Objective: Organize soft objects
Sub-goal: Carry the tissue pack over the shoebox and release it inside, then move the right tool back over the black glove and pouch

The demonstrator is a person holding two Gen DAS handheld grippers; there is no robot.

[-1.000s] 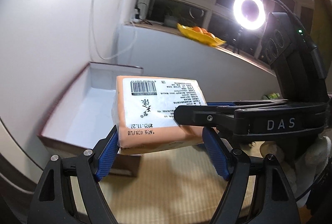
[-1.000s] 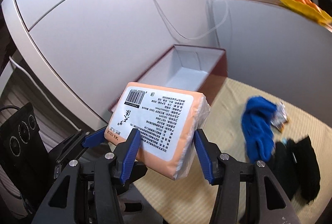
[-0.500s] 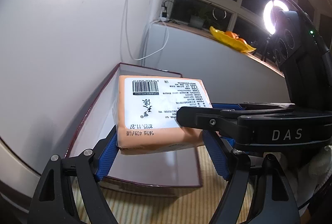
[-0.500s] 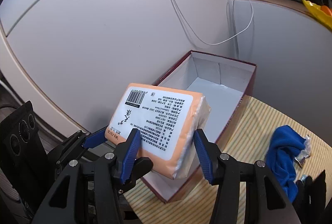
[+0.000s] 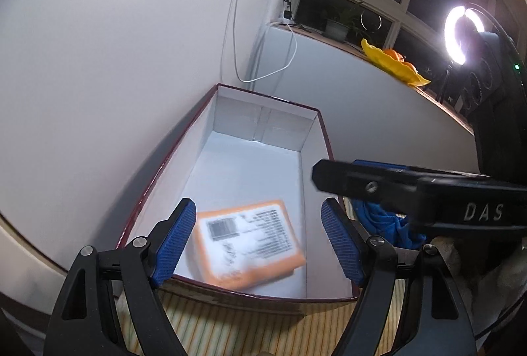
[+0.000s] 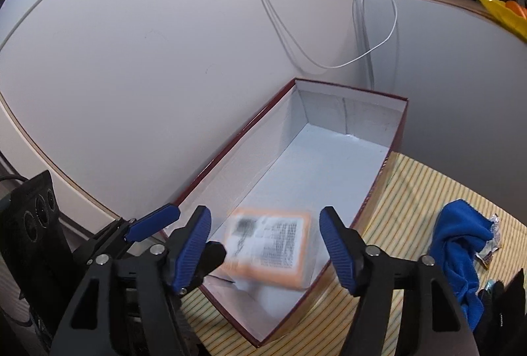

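The soft orange pack of tissues (image 5: 248, 244) lies inside the dark red cardboard box (image 5: 321, 125), both the left gripper (image 5: 260, 242) and right gripper (image 6: 265, 240) are wide apart holding nothing, and the blue cloth (image 6: 459, 253) on the striped mat (image 6: 415, 191) is left.

My left claw (image 5: 260, 244) and my right claw (image 6: 263, 244) are matt black plastic, with ribbed blue rubbery pads (image 5: 174, 244) and small shiny metal screws. Below them, the dark red cardboard box (image 6: 400, 122) has a slightly glossy rim and a smooth, matt white paper lining. Inside lies an orange tissue pack (image 5: 250, 247) in smooth plastic film with a white printed label. The yellow striped woven mat (image 6: 411, 191) looks finely ribbed. The blue cloth (image 6: 457, 244) looks soft and fuzzy.
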